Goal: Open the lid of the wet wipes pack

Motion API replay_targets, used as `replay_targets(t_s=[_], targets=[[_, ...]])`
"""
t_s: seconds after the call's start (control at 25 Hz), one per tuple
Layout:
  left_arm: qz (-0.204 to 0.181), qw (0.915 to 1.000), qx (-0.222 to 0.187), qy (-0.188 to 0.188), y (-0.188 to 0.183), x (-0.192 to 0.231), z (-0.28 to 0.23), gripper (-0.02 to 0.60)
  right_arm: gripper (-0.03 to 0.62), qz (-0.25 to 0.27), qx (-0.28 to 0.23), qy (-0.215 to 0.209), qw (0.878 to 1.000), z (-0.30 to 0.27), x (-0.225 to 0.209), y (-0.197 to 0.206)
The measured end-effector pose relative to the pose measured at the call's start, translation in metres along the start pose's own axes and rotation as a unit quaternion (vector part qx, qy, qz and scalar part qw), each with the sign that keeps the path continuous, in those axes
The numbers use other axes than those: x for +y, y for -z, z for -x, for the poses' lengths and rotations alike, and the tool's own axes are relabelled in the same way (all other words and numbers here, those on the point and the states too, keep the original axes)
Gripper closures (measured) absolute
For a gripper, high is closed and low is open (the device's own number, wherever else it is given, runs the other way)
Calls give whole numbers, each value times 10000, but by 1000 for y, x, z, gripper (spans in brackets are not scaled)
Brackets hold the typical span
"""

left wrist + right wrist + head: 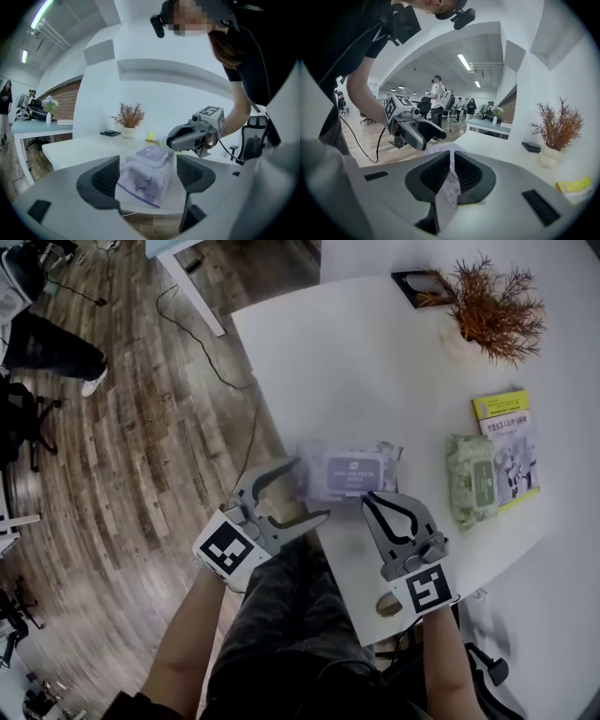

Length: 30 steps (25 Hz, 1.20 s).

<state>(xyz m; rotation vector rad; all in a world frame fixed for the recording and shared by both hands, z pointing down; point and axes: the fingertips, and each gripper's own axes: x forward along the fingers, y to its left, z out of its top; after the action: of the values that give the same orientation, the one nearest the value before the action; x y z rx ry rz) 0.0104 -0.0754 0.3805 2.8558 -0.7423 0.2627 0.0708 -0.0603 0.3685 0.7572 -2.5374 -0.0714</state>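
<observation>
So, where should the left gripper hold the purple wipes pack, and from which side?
Take the pack by its left end, from the edge of the table. That end lies between the jaws of the open left gripper; the right gripper pinches film further right, leaving the lid clear.

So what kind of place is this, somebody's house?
Probably not a house. It looks like a big open office or lab: long ceiling strip lights, several people standing about in the background, and an office chair beside the white table.

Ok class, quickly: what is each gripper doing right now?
Left gripper: open, purple wipes pack between its jaws.
Right gripper: shut on that pack's edge.
</observation>
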Motion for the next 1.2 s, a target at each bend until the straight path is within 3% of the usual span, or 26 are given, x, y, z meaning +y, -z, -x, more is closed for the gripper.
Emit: replay_targets(t_s=[0.12,0.4,0.68,1.2], targets=[[-258,9993,179,197,3,5,-6,182,504,233,285,-188,9991,-6,4,7],[-674,9935,704,582,18,13,-22,81,496,456,421,-276,9977,-15,5,13],[-1164,9838,1084,826,30,12,-37,77,488,772,486,-389,9951,-19,7,13],[-1153,9807,1322,858,41,10,-46,83,490,1599,546,-424,9847,-24,12,14]])
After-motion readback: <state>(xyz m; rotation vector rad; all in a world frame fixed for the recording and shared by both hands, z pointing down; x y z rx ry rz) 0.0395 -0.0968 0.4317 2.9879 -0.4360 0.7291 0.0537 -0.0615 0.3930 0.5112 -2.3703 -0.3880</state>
